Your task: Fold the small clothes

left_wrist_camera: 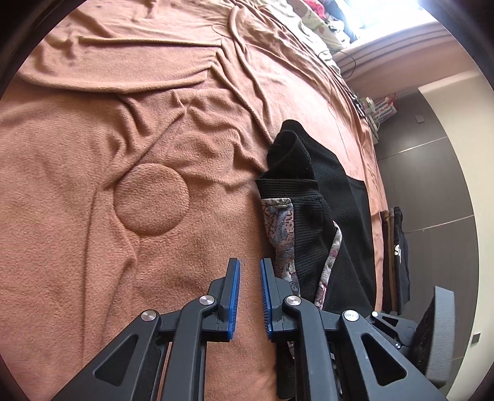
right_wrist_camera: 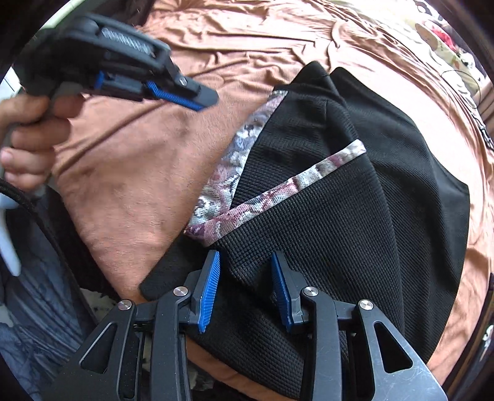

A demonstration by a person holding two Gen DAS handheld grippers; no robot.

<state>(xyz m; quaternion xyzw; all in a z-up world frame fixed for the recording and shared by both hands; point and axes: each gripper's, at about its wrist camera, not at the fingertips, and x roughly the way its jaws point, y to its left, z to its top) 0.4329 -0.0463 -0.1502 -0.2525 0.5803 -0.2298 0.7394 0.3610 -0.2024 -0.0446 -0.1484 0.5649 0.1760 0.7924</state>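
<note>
A black knit garment [left_wrist_camera: 315,216] with floral patterned trim [right_wrist_camera: 234,154] lies loosely folded on an orange blanket [left_wrist_camera: 123,123] near the bed's right edge. My left gripper [left_wrist_camera: 250,262] hovers over bare blanket just left of the garment, its blue pads a narrow gap apart with nothing between them. In the right wrist view the left gripper [right_wrist_camera: 197,98] appears at the upper left, held by a hand [right_wrist_camera: 27,138]. My right gripper [right_wrist_camera: 245,256] stands open low over the garment's [right_wrist_camera: 339,200] near edge, black fabric lying beneath the gap.
A round embossed patch [left_wrist_camera: 151,199] marks the blanket left of the garment. Patterned bedding and clothes [left_wrist_camera: 324,18] are piled at the far end. Dark floor tiles [left_wrist_camera: 432,185] and dark bags [left_wrist_camera: 398,256] lie beyond the bed's right edge.
</note>
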